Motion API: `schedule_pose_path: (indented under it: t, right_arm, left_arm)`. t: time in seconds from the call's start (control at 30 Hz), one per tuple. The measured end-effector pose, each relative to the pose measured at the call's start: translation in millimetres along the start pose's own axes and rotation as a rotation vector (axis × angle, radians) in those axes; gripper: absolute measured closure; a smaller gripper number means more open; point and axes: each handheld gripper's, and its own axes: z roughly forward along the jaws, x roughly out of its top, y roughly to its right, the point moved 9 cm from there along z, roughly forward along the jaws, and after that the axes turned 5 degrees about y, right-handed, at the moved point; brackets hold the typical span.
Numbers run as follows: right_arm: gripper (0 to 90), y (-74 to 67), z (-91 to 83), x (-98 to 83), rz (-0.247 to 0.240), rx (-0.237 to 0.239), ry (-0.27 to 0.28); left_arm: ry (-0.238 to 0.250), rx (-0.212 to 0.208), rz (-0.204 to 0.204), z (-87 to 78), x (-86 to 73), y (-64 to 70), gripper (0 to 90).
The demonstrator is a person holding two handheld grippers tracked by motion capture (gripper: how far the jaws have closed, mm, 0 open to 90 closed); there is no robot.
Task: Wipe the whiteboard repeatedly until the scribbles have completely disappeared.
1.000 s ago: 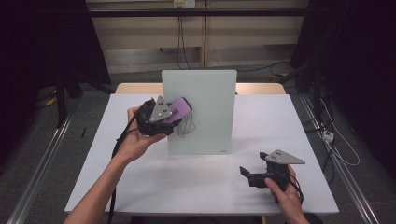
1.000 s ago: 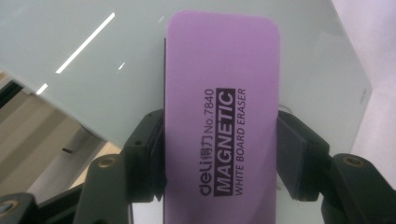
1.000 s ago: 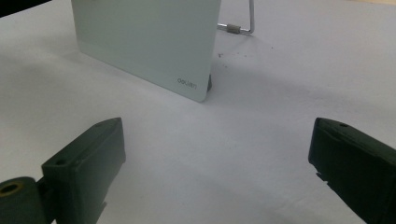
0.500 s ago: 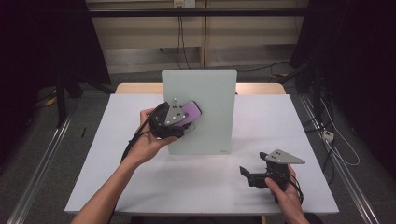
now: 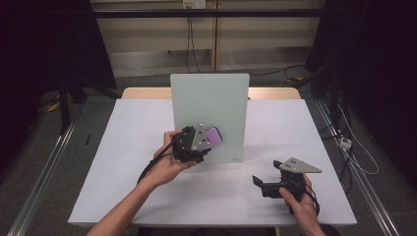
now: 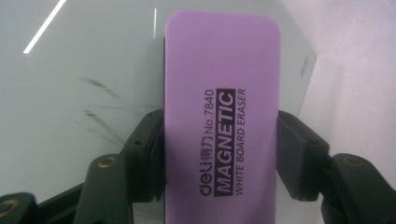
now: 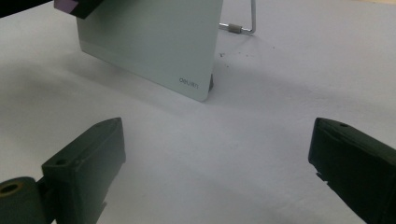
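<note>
- On the lower left part of the whiteboard [image 5: 209,115], the left gripper [image 5: 209,142] holds the purple eraser [image 5: 213,136] flat against the glassy face, jaws clamped on the eraser's two long sides [image 6: 219,121].
- Since a second ago, that hand has carried the eraser from the board's middle left edge down toward 5 o'clock, so it now sits near the bottom of the board.
- Faint grey streaks [image 6: 100,116] remain on the board just beside the eraser, at its 9 o'clock in the left gripper view; I judge the wiping unfinished, and another pass over that patch looks needed.
- Near the table's [image 5: 123,147] front edge, at about 4 o'clock from the board, the right gripper [image 5: 258,183] rests in the same spot as before, jaws wide apart with nothing between them [image 7: 210,172].
- From the right gripper view, the board stands on its wire stand [image 7: 243,23], and a hard push could tip it.
</note>
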Motion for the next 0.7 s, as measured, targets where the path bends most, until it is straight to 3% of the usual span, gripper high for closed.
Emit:
schedule_pose_path:
  t: [0.13, 0.27, 0.53, 0.7]
  right_arm:
    - [3.8, 0.1, -0.3, 0.0, 0.0, 0.001, 0.0]
    - [3.7, -0.1, -0.3, 0.0, -0.001, 0.003, 0.001]
    - [3.8, -0.6, -0.1, -0.2, -0.001, 0.003, -0.002]
    - [3.8, 0.5, -0.1, -0.3, 0.0, 0.0, -0.001]
  left_arm:
    - [0.0, -0.015, -0.011, 0.4, -0.6, 0.7, 40.8]
    - [0.023, -0.01, -0.054, -6.0, 3.4, -9.5, 40.8]
    - [0.095, 0.06, -0.122, -27.2, 15.2, -41.7, 40.8]
    - [0.109, 0.102, -0.14, -42.0, 14.3, -60.2, 40.9]
